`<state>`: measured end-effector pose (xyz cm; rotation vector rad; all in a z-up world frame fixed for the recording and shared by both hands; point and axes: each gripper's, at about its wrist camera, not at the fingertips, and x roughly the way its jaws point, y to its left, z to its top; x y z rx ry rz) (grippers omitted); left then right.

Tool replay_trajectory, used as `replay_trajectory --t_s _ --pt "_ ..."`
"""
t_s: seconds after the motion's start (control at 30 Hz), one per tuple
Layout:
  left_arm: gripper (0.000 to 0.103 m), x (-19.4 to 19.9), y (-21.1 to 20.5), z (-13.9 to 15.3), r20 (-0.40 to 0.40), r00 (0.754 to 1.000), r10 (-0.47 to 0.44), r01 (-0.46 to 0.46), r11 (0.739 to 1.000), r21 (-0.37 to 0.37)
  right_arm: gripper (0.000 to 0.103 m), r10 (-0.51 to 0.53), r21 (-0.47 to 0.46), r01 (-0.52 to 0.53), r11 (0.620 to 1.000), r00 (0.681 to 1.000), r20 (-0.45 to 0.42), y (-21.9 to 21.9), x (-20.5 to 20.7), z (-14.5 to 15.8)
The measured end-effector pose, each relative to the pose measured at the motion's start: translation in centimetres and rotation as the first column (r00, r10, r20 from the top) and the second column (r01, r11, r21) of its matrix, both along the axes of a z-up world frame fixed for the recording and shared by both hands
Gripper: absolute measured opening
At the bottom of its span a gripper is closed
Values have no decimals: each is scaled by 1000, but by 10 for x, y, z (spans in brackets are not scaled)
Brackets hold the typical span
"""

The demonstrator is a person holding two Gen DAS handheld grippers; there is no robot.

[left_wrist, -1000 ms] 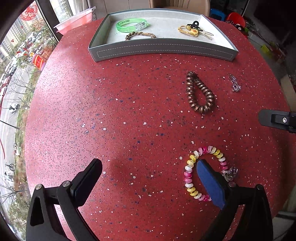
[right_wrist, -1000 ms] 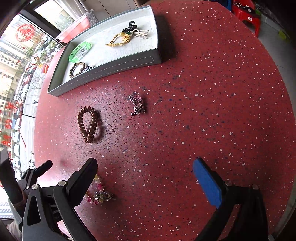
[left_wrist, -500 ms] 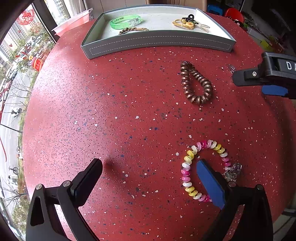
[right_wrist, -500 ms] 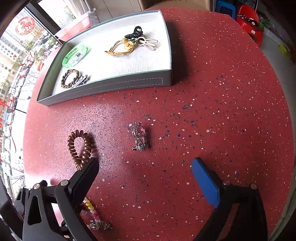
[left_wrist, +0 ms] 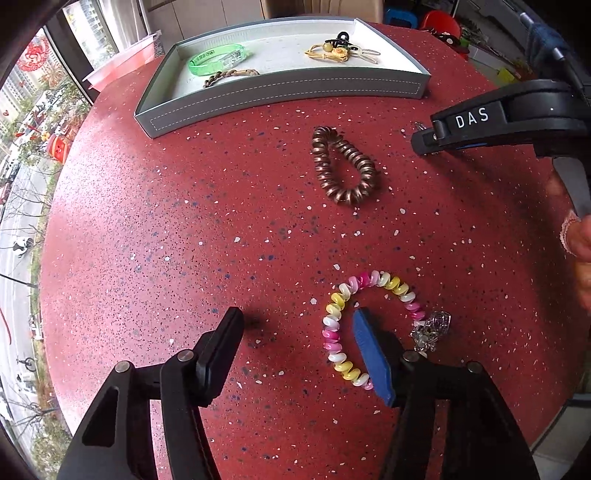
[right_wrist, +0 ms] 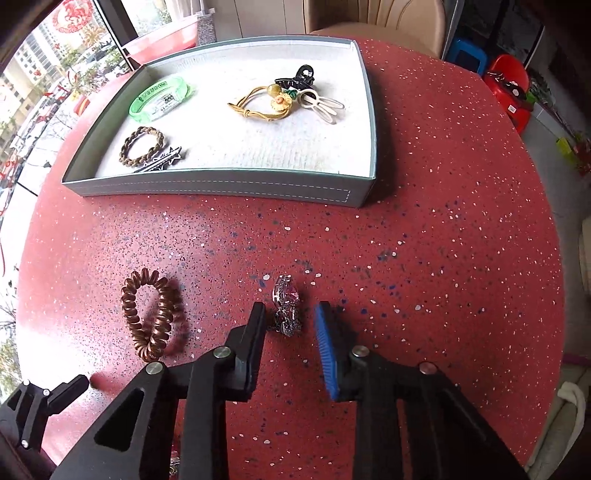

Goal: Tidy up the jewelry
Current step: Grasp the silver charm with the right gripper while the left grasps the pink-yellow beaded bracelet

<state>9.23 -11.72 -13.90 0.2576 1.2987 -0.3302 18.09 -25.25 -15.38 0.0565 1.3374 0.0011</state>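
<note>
A grey tray (right_wrist: 221, 184) with a white lining holds a green bracelet (right_wrist: 159, 98), a braided bracelet (right_wrist: 142, 149), a yellow hair tie (right_wrist: 266, 105) and clips. On the red table lie a brown spiral hair tie (right_wrist: 151, 314), a silver and pink crystal piece (right_wrist: 286, 306) and a pink-yellow spiral bracelet (left_wrist: 340, 332) with a silver charm (left_wrist: 430, 330). My right gripper (right_wrist: 290, 321) is partly closed, its jaws on either side of the crystal piece without gripping it. My left gripper (left_wrist: 295, 343) is open; its blue finger (left_wrist: 371, 354) sits inside the pink-yellow bracelet's loop.
The red speckled round table (right_wrist: 443, 258) drops off at the right edge. A beige chair (right_wrist: 373, 18) and red and blue stools (right_wrist: 506, 81) stand beyond it. A red bin (left_wrist: 118, 66) sits by the window at the far left.
My right gripper moved forward and down to the crystal piece and narrowed its jaws around it. My left gripper closed in a little over the pink-yellow bracelet.
</note>
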Motion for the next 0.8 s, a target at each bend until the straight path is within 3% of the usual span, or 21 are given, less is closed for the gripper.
replay_trajectory --t_s 0.23,0.27,0.3,0.53,0.8 --pt "50 -9 -18 7 -12 998 -68 68 998 -9 16 -27 63 27 998 1000 9 -14 -14 7" --pt "44 -9 -20 8 -16 997 -76 75 997 -18 16 -34 79 33 996 999 9 -18 -18 9" --pt "28 -10 -23 9 -16 997 -82 81 996 -21 16 -40 93 38 995 999 10 -21 -22 10" --pt "27 -7 -20 24 -60 998 -37 27 988 -154 16 -71 159 67 985 997 19 -38 -45 24" --pt "27 1 -5 54 -23 1000 -10 4 976 -217 16 -94 221 88 971 996 14 -47 -60 40"
